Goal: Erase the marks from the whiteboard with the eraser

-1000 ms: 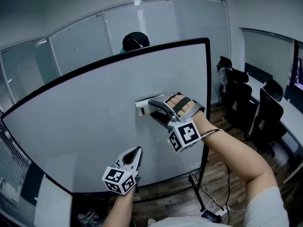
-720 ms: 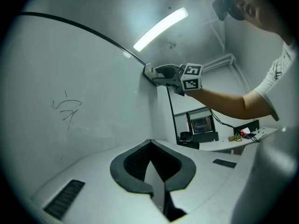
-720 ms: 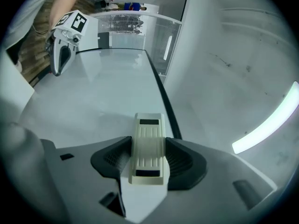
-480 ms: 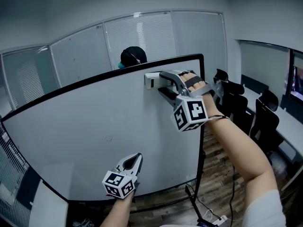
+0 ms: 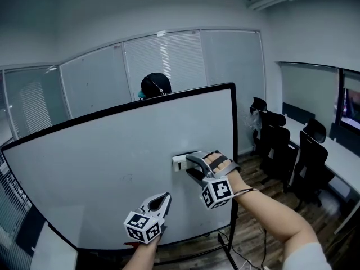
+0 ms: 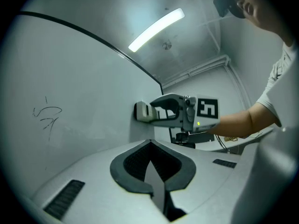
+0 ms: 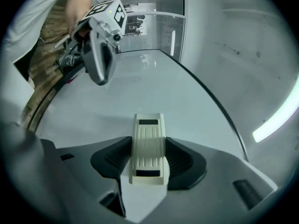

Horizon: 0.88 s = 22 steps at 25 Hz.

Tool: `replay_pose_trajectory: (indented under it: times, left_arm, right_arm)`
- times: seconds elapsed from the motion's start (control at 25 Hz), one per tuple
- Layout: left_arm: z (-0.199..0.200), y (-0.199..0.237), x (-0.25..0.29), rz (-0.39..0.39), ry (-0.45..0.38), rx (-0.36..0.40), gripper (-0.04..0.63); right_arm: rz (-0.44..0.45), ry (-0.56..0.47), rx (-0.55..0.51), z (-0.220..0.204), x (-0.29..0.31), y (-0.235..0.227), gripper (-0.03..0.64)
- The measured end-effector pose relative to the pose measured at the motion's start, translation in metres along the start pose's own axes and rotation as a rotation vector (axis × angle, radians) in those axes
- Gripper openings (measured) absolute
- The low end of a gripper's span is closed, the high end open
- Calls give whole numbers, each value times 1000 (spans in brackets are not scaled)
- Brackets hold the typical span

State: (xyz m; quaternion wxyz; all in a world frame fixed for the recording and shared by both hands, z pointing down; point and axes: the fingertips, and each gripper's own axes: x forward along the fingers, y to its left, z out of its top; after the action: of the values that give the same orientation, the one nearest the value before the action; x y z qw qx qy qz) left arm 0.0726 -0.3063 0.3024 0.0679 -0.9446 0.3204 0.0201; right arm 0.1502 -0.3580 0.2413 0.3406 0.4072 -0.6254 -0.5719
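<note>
The whiteboard (image 5: 84, 162) stands upright in a black frame and is almost all white. A faint scribbled mark (image 5: 128, 178) shows left of its middle, clearer as a thin black mark (image 6: 46, 118) in the left gripper view. My right gripper (image 5: 190, 163) is shut on the white eraser (image 5: 179, 162) and presses it against the board's lower right part. In the right gripper view the eraser (image 7: 148, 146) sits lengthwise between the dark pads. My left gripper (image 5: 163, 200) hangs shut and empty below the eraser, just in front of the board's bottom edge.
A person's head in a dark cap (image 5: 156, 86) shows above the board's top edge. Black office chairs (image 5: 278, 145) and a long desk (image 5: 343, 162) stand to the right. The board's stand and cables (image 5: 242, 257) rest on the wooden floor below.
My right gripper swept the eraser up to the board's top edge, then down again to the lower right part. The left gripper has barely moved.
</note>
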Motion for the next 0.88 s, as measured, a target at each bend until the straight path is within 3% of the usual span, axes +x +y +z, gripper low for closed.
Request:
replay_pose_trajectory:
  times: [0.24, 0.4, 0.68, 0.88]
  left_arm:
    - [3, -6, 10, -25, 2, -5, 6]
    - [0, -17, 17, -39, 4, -1, 6]
    - [1, -13, 20, -53, 13, -9, 6]
    - [9, -19, 29, -69, 9, 3, 6]
  right_arm:
    - [152, 5, 34, -11, -3, 96, 230]
    - [182, 15, 4, -26, -13, 114, 230]
    - [127, 22, -18, -44, -16, 34, 230]
    - [53, 32, 3, -58, -25, -52, 230]
